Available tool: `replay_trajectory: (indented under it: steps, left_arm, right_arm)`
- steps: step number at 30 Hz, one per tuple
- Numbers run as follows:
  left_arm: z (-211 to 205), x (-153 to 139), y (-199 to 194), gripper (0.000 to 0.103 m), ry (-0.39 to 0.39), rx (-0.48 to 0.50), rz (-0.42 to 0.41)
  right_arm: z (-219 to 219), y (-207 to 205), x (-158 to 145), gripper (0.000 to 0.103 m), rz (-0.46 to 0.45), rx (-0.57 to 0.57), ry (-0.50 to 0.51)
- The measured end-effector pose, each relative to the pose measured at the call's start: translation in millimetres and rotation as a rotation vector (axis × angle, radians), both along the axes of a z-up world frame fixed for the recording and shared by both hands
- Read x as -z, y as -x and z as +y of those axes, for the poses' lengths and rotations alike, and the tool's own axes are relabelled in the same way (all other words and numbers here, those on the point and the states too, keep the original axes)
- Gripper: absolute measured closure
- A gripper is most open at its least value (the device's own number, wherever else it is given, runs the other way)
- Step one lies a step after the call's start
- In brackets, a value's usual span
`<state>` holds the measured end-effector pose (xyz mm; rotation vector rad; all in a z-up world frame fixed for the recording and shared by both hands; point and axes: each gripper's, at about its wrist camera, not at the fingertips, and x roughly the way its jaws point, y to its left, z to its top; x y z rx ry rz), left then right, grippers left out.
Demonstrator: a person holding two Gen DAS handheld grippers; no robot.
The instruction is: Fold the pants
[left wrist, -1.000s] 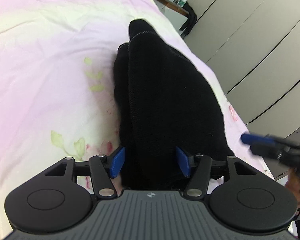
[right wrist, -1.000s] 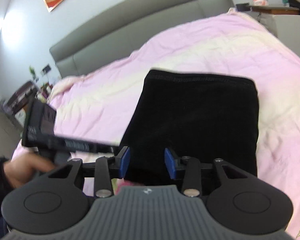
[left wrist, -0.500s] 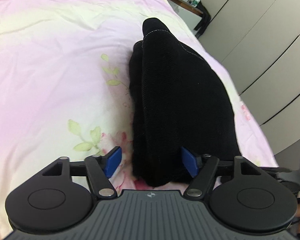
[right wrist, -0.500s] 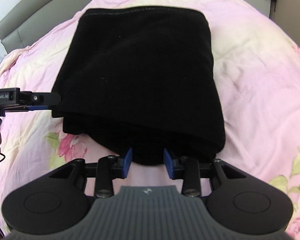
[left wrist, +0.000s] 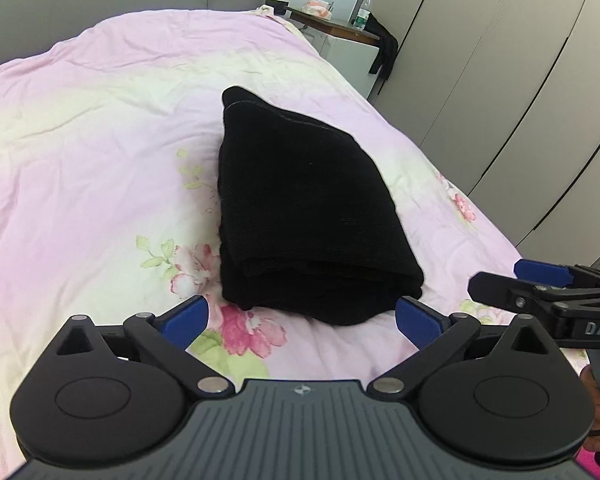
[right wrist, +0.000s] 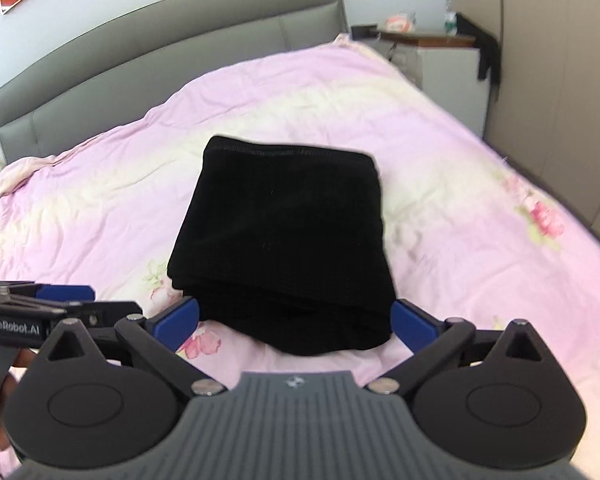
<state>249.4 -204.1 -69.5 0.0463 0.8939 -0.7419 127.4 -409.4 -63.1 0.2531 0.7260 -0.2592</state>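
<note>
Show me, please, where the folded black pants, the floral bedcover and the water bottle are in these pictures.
folded black pants [left wrist: 300, 216], left wrist view, middle of the top layer.
floral bedcover [left wrist: 100, 160], left wrist view, bare pink area left of the pants.
water bottle [left wrist: 363, 14], left wrist view, its body, on the bedside table.

Support surface: bed [left wrist: 100, 128] with a pink and pale-yellow quilt, rumpled, printed with pink flowers and green leaves. Folded black pants [left wrist: 300, 216] lie directly on the quilt as a compact stack of layers, stitched band edge toward the grey headboard [right wrist: 180, 36], rounded fold edge away from it. A flower print [left wrist: 192, 268] shows just beside the stack's lower left corner.
</note>
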Motion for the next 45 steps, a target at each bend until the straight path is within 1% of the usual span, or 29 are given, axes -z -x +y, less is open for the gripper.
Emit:
replay_trajectory:
  steps: [1,2,3,4,5,8,10,14,16,18,23,45]
  left_arm:
    - [-3.6,-5.7,5.6,0.000,-0.048,-0.031,-0.034]
    - [-8.9,-10.1,11.6,0.000,-0.112,-0.066,-0.078]
    - [-13.2,-15.0,17.4,0.000,-0.158,-0.090,-0.123]
    - [-15.2,-19.8,22.5,0.000,-0.171,-0.096,-0.157]
    - [-16.0,-24.6,27.1,0.000,-0.161,-0.093,-0.177]
    - [-17.2,-35.3,33.9,0.000,-0.111,-0.084,-0.153]
    - [-22.6,-39.7,38.1,0.000,-0.136,-0.101,-0.161]
    - [-34.9,-45.0,47.1,0.000,-0.227,-0.135,-0.222]
    - [-35.4,-47.9,51.8,0.000,-0.239,-0.148,-0.235]
    - [-33.9,-49.1,55.0,0.000,-0.234,-0.150,-0.242]
    - [-30.6,-51.4,57.9,0.000,-0.207,-0.143,-0.214]
    - [-36.0,-53.7,60.3,0.000,-0.200,-0.140,-0.204]
  right_arm:
    - [5.8,3.3,-8.4,0.005,0.007,0.033,0.054]
    - [11.4,7.0,-15.4,0.005,0.007,0.056,0.102]
    - [15.6,10.2,-20.3,0.005,0.003,0.070,0.131]
    - [19.6,14.9,-26.8,0.005,-0.009,0.083,0.148]
    - [22.3,18.4,-31.1,0.005,-0.019,0.091,0.153]
    - [30.6,27.6,-45.4,0.005,-0.012,0.135,0.164]
    - [35.2,31.2,-51.3,0.005,0.001,0.158,0.171]
    - [45.1,41.2,-60.4,0.005,-0.024,0.156,0.188]
    - [47.2,45.2,-63.6,0.005,-0.021,0.164,0.171]
    - [46.2,48.1,-65.1,0.005,-0.021,0.170,0.150]
    - [44.3,52.2,-67.1,0.005,-0.012,0.179,0.119]
    - [40.5,52.7,-70.2,0.005,-0.007,0.195,0.102]
